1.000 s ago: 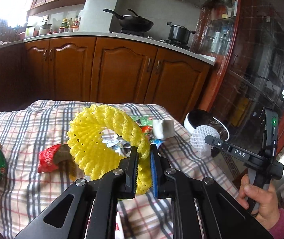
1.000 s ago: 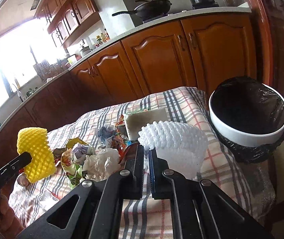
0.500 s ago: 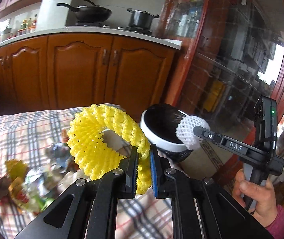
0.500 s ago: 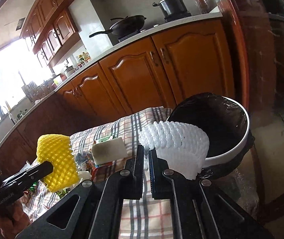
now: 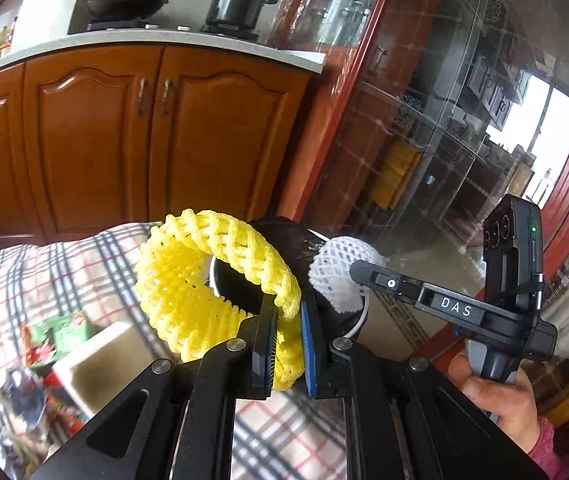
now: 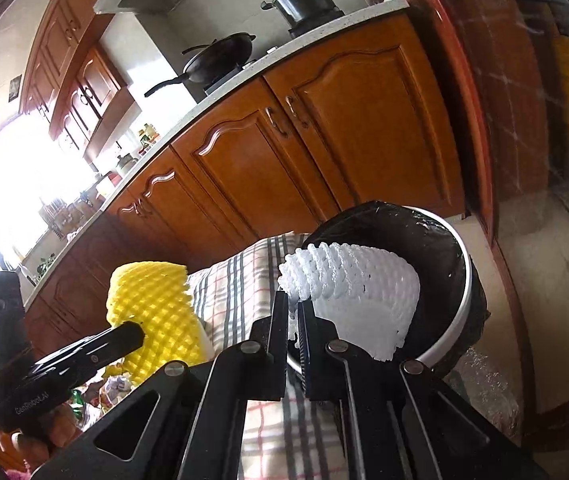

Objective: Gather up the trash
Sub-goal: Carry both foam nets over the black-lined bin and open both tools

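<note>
left gripper (image 5: 287,334) pinching the yellow foam net (image 5: 204,280), right gripper (image 6: 294,330) clamped on the white foam net (image 6: 352,292), both poised beside the black-lined trash bin (image 6: 460,280); carry step; next, over the bin's mouth and let go

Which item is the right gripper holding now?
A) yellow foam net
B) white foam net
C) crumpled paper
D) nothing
B: the right gripper is shut on the white foam net in front of the black-lined bin; the yellow foam net is in the left gripper.
</note>
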`<action>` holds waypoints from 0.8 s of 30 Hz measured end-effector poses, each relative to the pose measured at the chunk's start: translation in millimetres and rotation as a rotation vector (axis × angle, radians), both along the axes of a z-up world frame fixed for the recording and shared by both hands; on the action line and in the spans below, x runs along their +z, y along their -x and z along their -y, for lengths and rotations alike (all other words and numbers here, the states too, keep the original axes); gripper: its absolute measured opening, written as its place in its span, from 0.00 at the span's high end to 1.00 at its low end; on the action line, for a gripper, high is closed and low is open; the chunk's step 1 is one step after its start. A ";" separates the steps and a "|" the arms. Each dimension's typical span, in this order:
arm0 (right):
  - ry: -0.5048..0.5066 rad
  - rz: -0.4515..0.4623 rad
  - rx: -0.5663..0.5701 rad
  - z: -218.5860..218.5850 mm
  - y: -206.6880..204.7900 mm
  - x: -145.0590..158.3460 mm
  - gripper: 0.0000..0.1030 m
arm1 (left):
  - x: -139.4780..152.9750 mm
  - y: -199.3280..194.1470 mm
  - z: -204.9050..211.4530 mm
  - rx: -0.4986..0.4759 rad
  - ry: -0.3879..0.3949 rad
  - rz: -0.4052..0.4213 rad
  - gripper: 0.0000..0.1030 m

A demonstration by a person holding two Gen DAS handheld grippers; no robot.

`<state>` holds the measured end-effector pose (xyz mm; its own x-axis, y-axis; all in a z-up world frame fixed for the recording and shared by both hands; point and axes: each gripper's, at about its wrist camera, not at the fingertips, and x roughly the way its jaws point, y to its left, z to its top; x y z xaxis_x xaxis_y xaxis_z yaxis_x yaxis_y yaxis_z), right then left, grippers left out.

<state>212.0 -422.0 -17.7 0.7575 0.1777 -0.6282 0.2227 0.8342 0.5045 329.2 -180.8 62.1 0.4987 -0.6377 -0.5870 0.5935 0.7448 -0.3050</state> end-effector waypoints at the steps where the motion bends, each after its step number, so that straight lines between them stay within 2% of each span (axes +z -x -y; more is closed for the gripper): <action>1: -0.008 -0.004 0.001 4.0 -3.5 -2.3 0.95 | -0.5 -8.1 6.7 -0.010 0.002 -0.006 0.90; 11: -0.061 -0.066 -0.013 36.2 -27.5 -29.5 0.95 | -31.7 -79.8 55.9 -0.041 -0.038 -0.102 0.90; 15: -0.092 -0.087 -0.019 43.6 -30.2 -40.0 0.91 | -40.5 -92.6 68.9 -0.037 -0.063 -0.122 0.69; 16: -0.095 -0.091 -0.024 44.6 -30.1 -41.4 0.90 | -42.2 -95.0 68.9 -0.036 -0.070 -0.120 0.67; 20: -0.115 -0.098 -0.045 50.6 -25.2 -45.9 0.89 | -40.5 -76.9 64.8 -0.021 -0.074 -0.105 0.53; 23: -0.128 -0.089 -0.062 52.5 -19.7 -44.4 0.76 | -38.2 -65.8 53.6 0.001 -0.064 -0.104 0.49; 24: -0.128 -0.086 -0.067 53.0 -18.1 -44.3 0.67 | -38.9 -62.5 49.8 0.010 -0.057 -0.108 0.49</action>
